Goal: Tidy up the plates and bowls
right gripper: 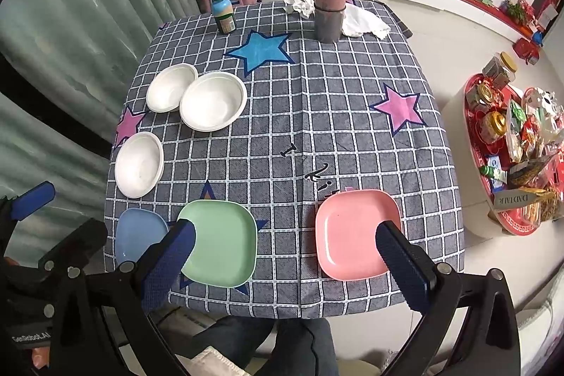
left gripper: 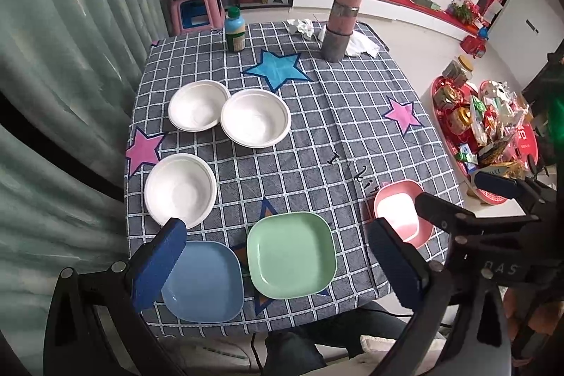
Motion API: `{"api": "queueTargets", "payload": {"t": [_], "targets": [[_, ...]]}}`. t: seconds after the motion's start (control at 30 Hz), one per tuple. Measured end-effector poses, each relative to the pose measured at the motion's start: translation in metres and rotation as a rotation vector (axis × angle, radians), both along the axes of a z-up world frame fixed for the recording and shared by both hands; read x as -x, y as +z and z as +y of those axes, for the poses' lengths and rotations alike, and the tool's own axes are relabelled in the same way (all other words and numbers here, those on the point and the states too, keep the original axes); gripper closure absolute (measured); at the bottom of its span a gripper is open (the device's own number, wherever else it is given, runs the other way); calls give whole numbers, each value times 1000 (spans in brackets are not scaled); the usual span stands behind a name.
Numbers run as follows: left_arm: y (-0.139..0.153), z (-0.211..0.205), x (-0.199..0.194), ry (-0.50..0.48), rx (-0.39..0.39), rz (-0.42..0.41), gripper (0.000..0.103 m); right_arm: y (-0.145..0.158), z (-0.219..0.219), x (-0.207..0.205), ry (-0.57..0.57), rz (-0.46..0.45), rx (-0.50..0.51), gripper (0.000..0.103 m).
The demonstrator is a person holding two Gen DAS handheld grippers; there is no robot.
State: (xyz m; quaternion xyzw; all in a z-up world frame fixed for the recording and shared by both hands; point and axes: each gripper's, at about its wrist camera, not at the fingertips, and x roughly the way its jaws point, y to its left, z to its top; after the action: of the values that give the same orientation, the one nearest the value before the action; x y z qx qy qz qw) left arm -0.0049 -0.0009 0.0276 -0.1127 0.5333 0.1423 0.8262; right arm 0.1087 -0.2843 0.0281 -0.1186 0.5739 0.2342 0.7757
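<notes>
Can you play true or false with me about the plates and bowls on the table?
1. There are three white bowls. True: one bowl sits alone, and two bowls sit side by side at the back.
2. The green plate lies between the blue plate and the pink plate. True.
3. The right claw is holding the pink plate. False: it is open and holds nothing.
4. The plates are stacked in one pile. False: each lies on its own on the tablecloth.
5. The left claw is open. True.
</notes>
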Motion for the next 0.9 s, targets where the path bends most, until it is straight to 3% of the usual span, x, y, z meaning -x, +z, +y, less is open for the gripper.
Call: {"api": "queueTargets", "payload": {"t": [0.4, 0.7, 0.9], "targets": [[11, 6, -1, 81, 4, -50, 0, 12, 12, 2, 88, -69, -13, 0], [15, 5, 4, 89, -13, -160, 0, 14, 14, 0, 100, -105, 19, 0], [14, 11, 3, 122, -2, -114, 0, 8, 14, 2, 109, -90, 44, 0]]}}
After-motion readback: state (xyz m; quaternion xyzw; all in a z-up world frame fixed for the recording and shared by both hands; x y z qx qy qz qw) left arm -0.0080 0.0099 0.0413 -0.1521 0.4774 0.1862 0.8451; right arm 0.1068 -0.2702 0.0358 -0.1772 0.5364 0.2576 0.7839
